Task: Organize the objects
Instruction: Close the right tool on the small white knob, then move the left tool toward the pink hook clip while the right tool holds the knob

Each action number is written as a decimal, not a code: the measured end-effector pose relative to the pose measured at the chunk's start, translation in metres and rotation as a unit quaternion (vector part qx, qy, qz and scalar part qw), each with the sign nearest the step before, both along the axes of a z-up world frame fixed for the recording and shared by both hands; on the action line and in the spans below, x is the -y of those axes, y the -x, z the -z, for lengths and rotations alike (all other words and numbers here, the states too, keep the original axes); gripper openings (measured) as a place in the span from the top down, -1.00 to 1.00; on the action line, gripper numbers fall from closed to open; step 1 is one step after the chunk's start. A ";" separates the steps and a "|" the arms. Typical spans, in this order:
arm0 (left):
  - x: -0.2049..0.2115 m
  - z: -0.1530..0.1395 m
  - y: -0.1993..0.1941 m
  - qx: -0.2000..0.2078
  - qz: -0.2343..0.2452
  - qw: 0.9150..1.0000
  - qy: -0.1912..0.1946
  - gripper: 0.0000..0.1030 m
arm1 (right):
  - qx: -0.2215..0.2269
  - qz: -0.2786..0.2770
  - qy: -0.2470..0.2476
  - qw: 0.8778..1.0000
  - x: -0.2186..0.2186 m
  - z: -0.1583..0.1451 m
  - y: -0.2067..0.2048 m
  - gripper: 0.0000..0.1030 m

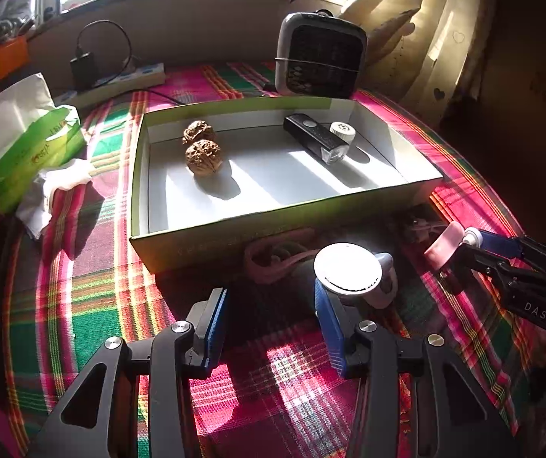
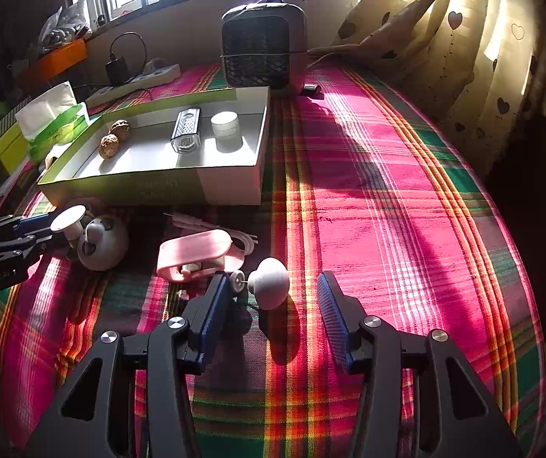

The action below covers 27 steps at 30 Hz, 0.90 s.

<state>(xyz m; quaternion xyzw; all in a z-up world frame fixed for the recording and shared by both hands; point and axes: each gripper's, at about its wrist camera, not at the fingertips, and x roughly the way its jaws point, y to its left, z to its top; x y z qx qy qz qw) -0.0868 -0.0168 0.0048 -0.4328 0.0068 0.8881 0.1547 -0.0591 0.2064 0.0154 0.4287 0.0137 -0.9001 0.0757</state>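
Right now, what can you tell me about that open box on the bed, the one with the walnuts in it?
The box is a shallow rectangular tray, apparently cardboard, olive green outside and white inside, with no lid on it. It lies flat on the plaid cloth, in front of a small heater. Sunlight stripes its floor. Inside are two walnuts touching each other at the left, and at the right a black gadget with a clear end beside a small white-capped jar. Neither gripper touches the box.

You have two walnuts (image 1: 203, 157) (image 1: 197, 131), one black flashlight (image 1: 317, 140) and one white-capped jar (image 1: 342, 132) in the box (image 1: 235, 225); near it, one pink case (image 2: 196, 253).
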 end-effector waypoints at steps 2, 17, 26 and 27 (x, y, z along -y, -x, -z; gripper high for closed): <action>-0.003 0.000 -0.002 0.000 0.006 1.000 0.000 0.18 | -0.001 -0.001 0.001 1.000 -0.001 0.000 0.000 0.28; -0.009 0.000 -0.004 -0.008 0.026 1.000 -0.010 0.18 | -0.001 -0.002 0.001 1.000 -0.001 0.000 -0.002 0.36; -0.003 -0.005 0.001 -0.015 0.003 1.000 0.013 0.18 | -0.001 -0.002 0.002 1.000 -0.001 0.000 -0.002 0.36; -0.002 -0.006 0.003 -0.011 -0.001 1.000 0.010 0.18 | -0.001 -0.002 0.002 1.000 -0.001 0.000 -0.002 0.36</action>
